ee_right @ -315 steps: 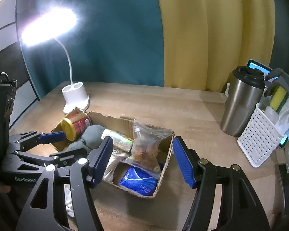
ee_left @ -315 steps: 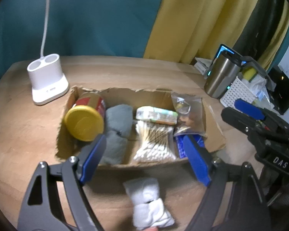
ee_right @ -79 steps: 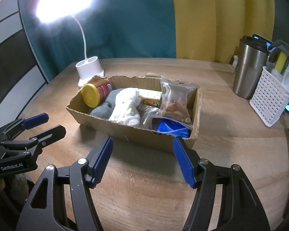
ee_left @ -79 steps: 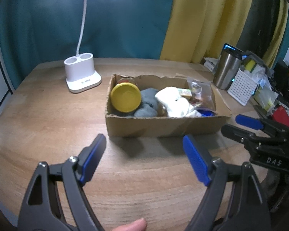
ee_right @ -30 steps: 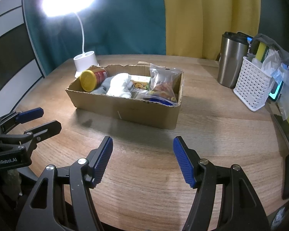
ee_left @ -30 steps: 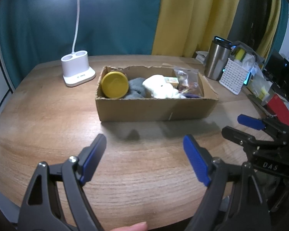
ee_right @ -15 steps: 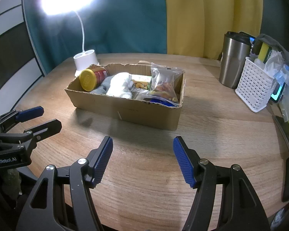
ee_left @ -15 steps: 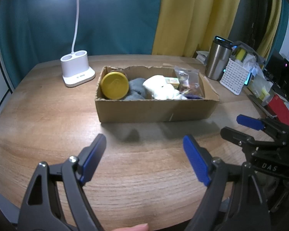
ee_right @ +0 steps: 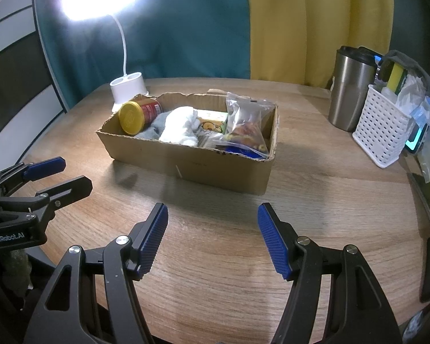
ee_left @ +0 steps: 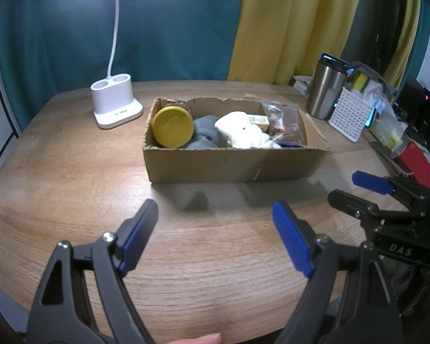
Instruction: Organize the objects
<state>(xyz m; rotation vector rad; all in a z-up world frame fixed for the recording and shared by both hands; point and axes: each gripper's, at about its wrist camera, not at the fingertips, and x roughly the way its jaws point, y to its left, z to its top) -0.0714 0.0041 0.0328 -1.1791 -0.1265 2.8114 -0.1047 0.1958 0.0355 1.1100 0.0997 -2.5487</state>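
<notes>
Both tools are standing idle over the round wooden bench (ee_left: 71,154), well back from the open brown cardboard box (ee_right: 215,166). The left tool (ee_left: 215,229) is holding its blue-padded jaws wide apart with nothing between them, and the right tool (ee_right: 212,229) is doing likewise. Compared with ten seconds earlier, the white rolled cloth (ee_right: 177,126) is no longer lying on the bench before the left tool; it is now sitting inside the box, ahead of both tools, between the yellow-lidded red jar (ee_right: 137,114) and the clear plastic snack bag (ee_right: 246,126). Over the last second both tools are barely shifting. In my judgement the sorting is finished or nearly so, since no loose item is showing on the bench near either tool. The grey cloth (ee_left: 206,134) is partly covered, the blue packet (ee_right: 240,150) is showing only an edge, and the box floor is hidden.
</notes>
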